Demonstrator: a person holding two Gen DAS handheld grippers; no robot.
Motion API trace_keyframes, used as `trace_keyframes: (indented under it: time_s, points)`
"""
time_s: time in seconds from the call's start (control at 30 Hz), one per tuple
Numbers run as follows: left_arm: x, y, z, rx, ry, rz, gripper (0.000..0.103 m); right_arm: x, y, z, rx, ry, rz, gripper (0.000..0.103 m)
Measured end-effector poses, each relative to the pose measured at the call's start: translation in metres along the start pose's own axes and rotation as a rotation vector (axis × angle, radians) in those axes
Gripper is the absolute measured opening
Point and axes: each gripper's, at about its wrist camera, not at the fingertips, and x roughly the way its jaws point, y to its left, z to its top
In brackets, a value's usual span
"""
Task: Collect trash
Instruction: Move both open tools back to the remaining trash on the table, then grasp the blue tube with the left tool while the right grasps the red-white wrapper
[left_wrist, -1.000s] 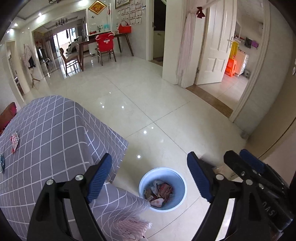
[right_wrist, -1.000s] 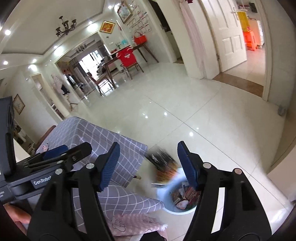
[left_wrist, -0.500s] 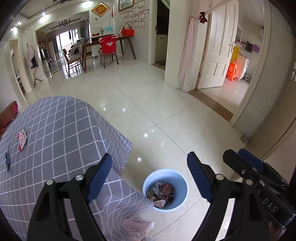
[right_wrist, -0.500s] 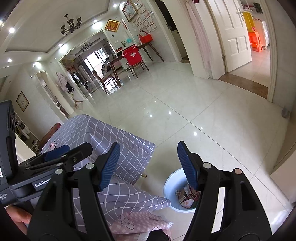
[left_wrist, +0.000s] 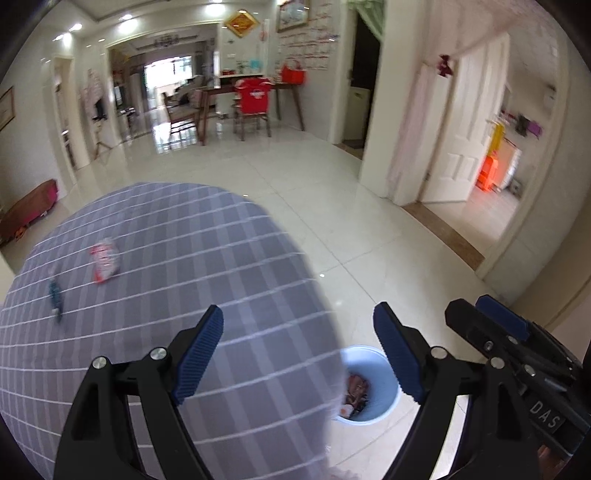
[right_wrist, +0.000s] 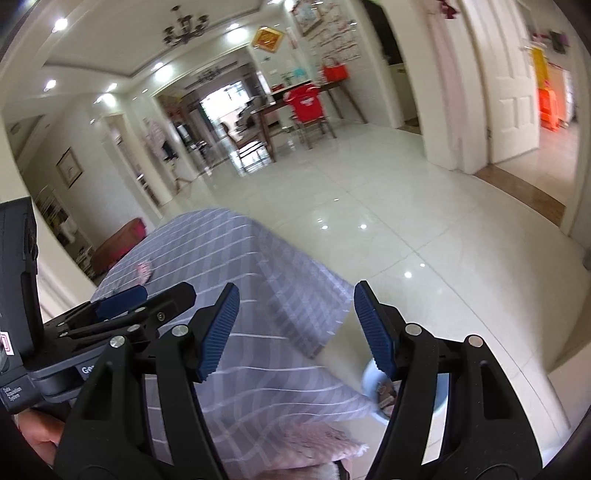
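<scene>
A pale blue bin (left_wrist: 369, 387) with wrappers inside stands on the floor beside the table; its rim (right_wrist: 369, 376) peeks out by my right finger. On the grey checked tablecloth (left_wrist: 184, 266) lie a red and white wrapper (left_wrist: 104, 260) and a small teal wrapper (left_wrist: 54, 291), far left. The red and white wrapper (right_wrist: 144, 271) also shows in the right wrist view. My left gripper (left_wrist: 297, 354) hangs open over the table's edge, nothing between its fingers. My right gripper (right_wrist: 295, 328) is open and empty too, and it shows at the right in the left wrist view (left_wrist: 491, 328).
A pink cloth (right_wrist: 314, 439) hangs below the tablecloth's corner. Glossy white tiles (left_wrist: 332, 206) stretch to a dining table with a red-covered chair (left_wrist: 253, 99). An open white door (left_wrist: 469, 122) and a pillar stand at the right. A hand (right_wrist: 40, 435) holds the left gripper.
Both grippers have swung left from the bin toward the table and risen a little. A wrapper that was falling from the right gripper is gone. The two wrappers on the cloth have come closer to the middle.
</scene>
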Motion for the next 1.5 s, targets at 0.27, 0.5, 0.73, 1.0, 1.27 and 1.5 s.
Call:
trace_keyframes:
  time_s: [0.27,0.5,0.73,1.0,1.27,1.5]
  points:
    - [-0.014,0.111,0.003,-0.116,-0.019,0.129,0.082,0.055,0.103,0.001,-0.153,0.072,0.103,0.064]
    - [-0.007,0.21,0.001,-0.255,0.012,0.228,0.082,0.112,0.174,-0.002,-0.248,0.157,0.159,0.064]
    - [0.02,0.278,0.0,-0.347,0.069,0.25,0.081,0.172,0.224,-0.004,-0.333,0.249,0.177,0.064]
    - [0.05,0.296,-0.003,-0.334,0.13,0.236,0.044,0.224,0.263,-0.008,-0.41,0.311,0.161,0.064]
    - [0.045,0.315,-0.005,-0.382,0.088,0.232,0.008,0.264,0.284,-0.011,-0.464,0.345,0.126,0.064]
    - [0.037,0.317,-0.005,-0.389,0.068,0.233,0.008,0.276,0.299,-0.013,-0.572,0.339,0.061,0.032]
